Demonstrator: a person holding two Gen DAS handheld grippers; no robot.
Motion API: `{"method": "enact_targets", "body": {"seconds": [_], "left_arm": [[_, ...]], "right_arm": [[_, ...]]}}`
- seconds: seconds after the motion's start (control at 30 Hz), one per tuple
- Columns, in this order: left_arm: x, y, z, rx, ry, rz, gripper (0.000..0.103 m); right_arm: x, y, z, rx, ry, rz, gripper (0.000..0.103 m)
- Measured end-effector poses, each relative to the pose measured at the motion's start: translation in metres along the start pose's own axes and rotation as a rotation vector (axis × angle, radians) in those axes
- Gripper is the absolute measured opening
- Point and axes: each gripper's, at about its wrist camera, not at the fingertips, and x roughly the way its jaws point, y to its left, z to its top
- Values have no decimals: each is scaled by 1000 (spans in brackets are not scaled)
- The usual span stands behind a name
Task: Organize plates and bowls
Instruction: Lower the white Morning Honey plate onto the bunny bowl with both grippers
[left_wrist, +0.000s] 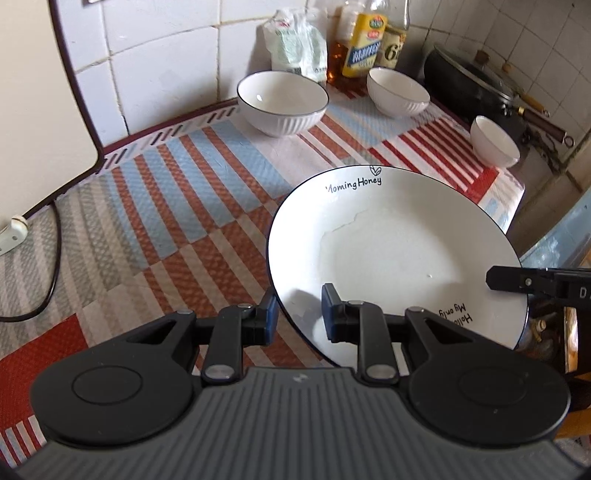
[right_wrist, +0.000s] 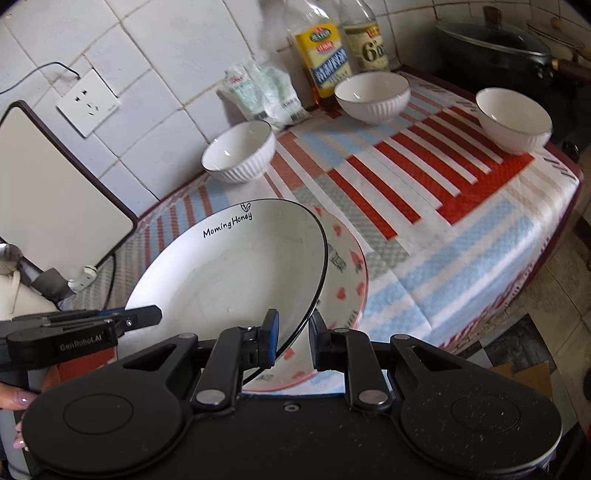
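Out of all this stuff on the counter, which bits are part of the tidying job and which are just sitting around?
Part of the job:
- white plate, held at its rim by both the left gripper and right gripper
- strawberry-patterned plate beneath it
- three white bowls

Just lying about:
- two bottles
- plastic bag
- black pan
- wall socket

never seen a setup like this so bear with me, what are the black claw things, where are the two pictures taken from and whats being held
They are two hand-held grippers, each with a camera looking along its fingers. One picture comes from the left gripper, the other from the right gripper. Both are shut on opposite rims of one white plate lettered "Morning Honey". It hangs tilted over a patterned plate that lies on the striped cloth. Three white bowls stand further back, near bottles and a black pan.
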Motion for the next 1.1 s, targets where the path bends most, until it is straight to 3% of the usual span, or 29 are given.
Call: {"method": "enact_targets", "body": {"seconds": [0.57, 0.77, 1.1], "left_arm": [[35, -7, 8, -11, 53, 9, 22], [40, -5, 8, -18, 86, 31, 23], [49, -5, 9, -17, 116, 40, 23]], "right_arm": [[26, -18, 13, -5, 62, -47, 22], [30, 0, 11, -118, 91, -106, 22], [37, 6, 2, -135, 107, -170, 24]]}}
